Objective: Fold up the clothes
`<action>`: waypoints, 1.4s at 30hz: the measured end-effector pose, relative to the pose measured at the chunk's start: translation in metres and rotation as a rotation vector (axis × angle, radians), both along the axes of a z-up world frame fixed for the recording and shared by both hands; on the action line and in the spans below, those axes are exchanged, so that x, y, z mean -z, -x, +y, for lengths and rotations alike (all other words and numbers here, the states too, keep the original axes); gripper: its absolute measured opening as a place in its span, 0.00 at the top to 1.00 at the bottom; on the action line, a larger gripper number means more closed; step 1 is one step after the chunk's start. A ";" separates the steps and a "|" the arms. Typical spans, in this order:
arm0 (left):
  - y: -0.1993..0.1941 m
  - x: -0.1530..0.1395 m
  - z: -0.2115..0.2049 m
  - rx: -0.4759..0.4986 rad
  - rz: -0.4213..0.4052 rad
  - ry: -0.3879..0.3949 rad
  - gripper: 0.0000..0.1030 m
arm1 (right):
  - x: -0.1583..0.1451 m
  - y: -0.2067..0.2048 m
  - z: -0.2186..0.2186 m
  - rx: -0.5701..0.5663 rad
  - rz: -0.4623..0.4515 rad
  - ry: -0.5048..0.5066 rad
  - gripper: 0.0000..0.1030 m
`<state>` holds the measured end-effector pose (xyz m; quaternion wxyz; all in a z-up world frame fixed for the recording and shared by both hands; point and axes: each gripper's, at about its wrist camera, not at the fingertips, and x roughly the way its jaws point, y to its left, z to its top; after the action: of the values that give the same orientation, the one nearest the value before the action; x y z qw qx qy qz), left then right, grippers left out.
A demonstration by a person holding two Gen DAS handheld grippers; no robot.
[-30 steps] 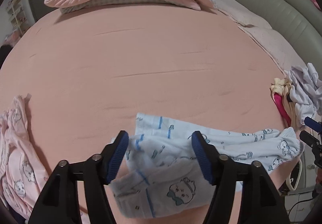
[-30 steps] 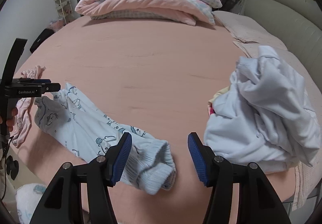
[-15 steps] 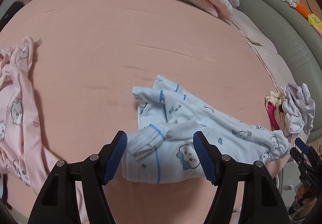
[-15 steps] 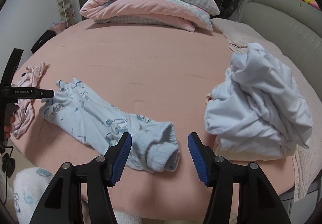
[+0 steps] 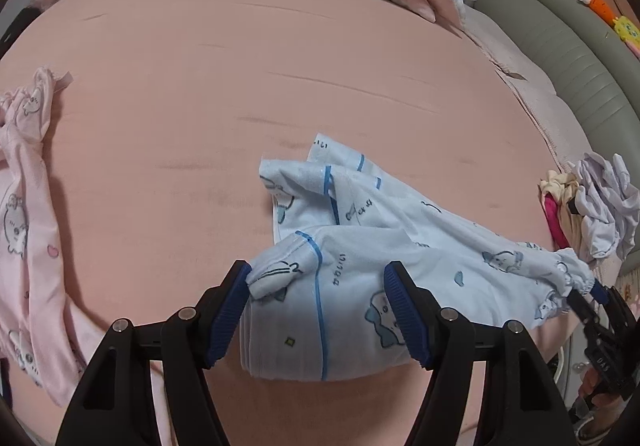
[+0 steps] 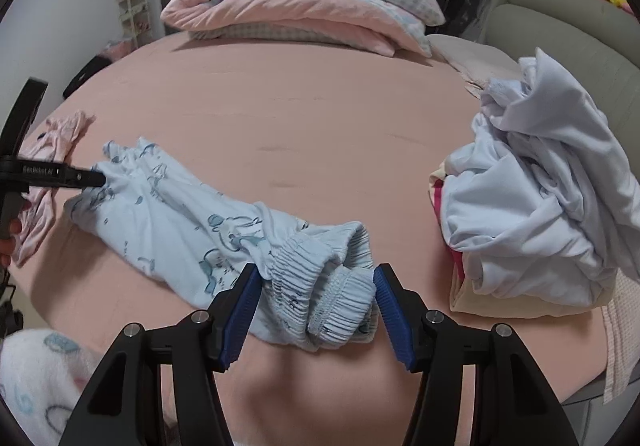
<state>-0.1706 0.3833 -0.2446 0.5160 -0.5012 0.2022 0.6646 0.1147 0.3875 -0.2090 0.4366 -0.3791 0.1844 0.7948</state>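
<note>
Light blue printed pyjama trousers (image 5: 400,246) lie crumpled across the front of the pink bed (image 5: 200,85). My left gripper (image 5: 317,268) is low over their leg-hem end, open, with the bunched cloth between its fingers and a fold brushing the left pad. In the right wrist view the trousers (image 6: 168,213) run leftward to the left gripper's tip (image 6: 92,177). My right gripper (image 6: 318,270) straddles the gathered elastic waistband (image 6: 332,298). Its jaws are closing, and the pads stand just at the band's sides without squeezing it.
A pile of white clothes (image 6: 540,197) over pink and cream items sits at the right edge. A pink printed garment (image 5: 24,205) lies at the left. A folded quilt (image 6: 304,5) is at the back, beside the grey padded headboard (image 5: 560,45). The bed's front edge is just below the grippers.
Both grippers have sunk toward the trousers. The left one rolled and now has the hem end between its fingers. The right one's fingers now flank the waistband and stand slightly narrower.
</note>
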 end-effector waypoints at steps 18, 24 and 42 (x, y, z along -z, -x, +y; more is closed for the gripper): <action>0.014 -0.001 0.012 0.038 -0.062 -0.030 0.35 | 0.015 -0.001 0.047 0.159 0.085 0.107 0.63; 0.012 -0.001 0.007 0.004 -0.016 -0.089 0.70 | 0.022 -0.003 0.056 0.226 0.081 0.158 0.63; 0.012 -0.011 0.047 0.024 -0.026 -0.042 0.73 | 0.022 -0.002 0.057 0.209 0.065 0.167 0.63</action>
<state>-0.1830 0.4303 -0.2335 0.5369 -0.4963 0.1873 0.6560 0.1169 0.4443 -0.2309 0.4779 -0.3669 0.3022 0.7387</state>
